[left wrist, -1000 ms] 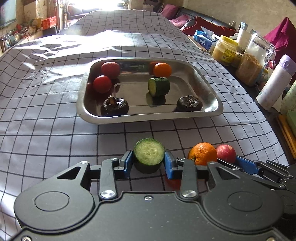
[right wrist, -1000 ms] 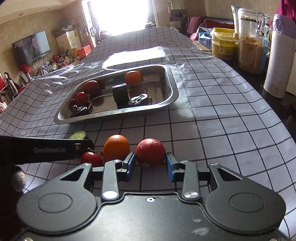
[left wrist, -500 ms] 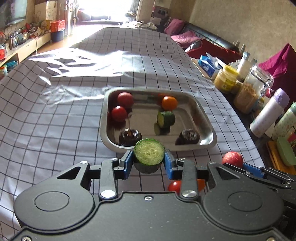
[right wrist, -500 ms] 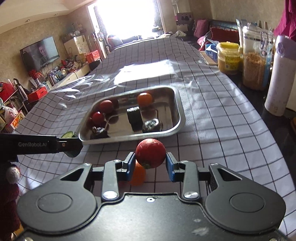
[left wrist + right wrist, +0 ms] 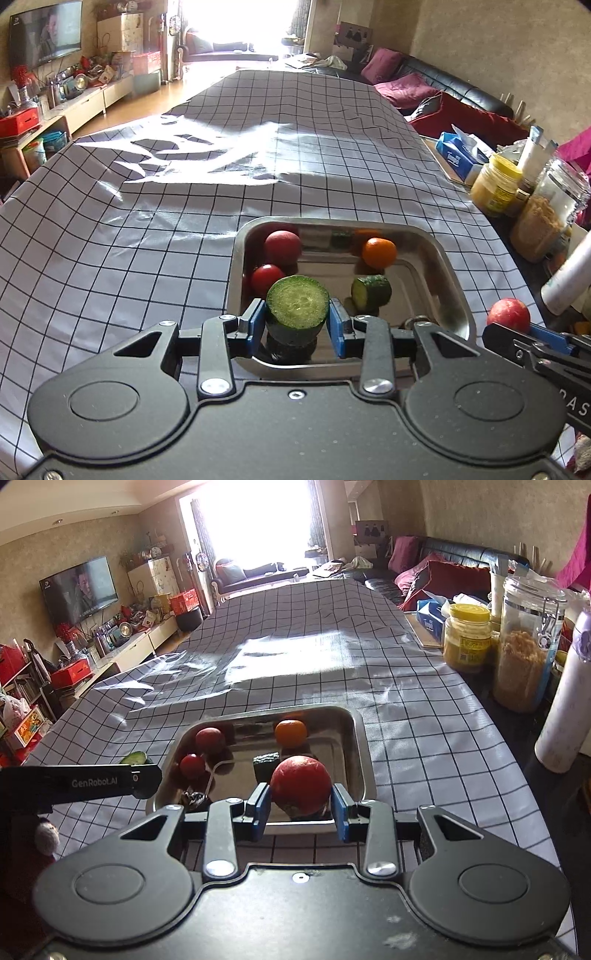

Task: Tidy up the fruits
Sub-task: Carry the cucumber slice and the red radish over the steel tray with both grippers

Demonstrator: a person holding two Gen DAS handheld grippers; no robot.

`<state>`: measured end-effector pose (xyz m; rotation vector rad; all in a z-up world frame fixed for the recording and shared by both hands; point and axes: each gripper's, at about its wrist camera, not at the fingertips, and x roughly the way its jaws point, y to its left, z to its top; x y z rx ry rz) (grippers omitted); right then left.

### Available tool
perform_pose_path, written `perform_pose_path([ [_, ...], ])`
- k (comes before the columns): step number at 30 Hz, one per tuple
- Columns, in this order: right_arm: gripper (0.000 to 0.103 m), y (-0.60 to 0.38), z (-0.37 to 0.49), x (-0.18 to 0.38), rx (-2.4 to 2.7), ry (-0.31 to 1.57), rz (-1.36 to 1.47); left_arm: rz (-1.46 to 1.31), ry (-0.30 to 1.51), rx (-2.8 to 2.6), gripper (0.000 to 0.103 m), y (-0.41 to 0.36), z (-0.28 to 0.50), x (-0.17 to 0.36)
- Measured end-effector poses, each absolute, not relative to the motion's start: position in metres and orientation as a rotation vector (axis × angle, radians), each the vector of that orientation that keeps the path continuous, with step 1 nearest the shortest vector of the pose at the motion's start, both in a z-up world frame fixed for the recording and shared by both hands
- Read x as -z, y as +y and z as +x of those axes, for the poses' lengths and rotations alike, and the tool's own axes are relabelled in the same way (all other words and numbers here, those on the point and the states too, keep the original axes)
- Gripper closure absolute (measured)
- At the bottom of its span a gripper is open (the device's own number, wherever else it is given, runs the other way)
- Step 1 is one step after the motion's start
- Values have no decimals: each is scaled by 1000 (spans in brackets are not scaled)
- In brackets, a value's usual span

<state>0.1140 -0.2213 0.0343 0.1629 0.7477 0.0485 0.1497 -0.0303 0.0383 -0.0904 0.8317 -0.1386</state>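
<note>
While lettered "GenRobot.AI", left gripper (image 5: 297, 323) clamped on cucumber chunk (image 5: 297, 303), right gripper (image 5: 300, 805) on red apple (image 5: 300, 781), above steel tray (image 5: 364, 760).

Table under a checked cloth (image 5: 184, 221), bearing a steel tray (image 5: 456, 295), jars (image 5: 466, 638), a bottle (image 5: 565, 716)

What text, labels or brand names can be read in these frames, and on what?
"GenRobot.AI": on the side of the left gripper, seen from the right wrist view.
"DAS": partial letters on the right gripper's body, at the left wrist view's right edge.
Blue tissue box: white brand word, too blurred to read.
Yellow-lidded jar: label print too small.
TV: corner logo unreadable.
</note>
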Motion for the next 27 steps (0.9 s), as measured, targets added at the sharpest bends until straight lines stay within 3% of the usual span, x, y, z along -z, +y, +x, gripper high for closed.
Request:
perform_pose_path([
  [16,66,-224,168,-40,-22,748,163,-136,813,117,58,-44,184,-47],
  [27,66,-233,192,-18,-3,770,182,-89,846,143,58,-62,194,-20],
])
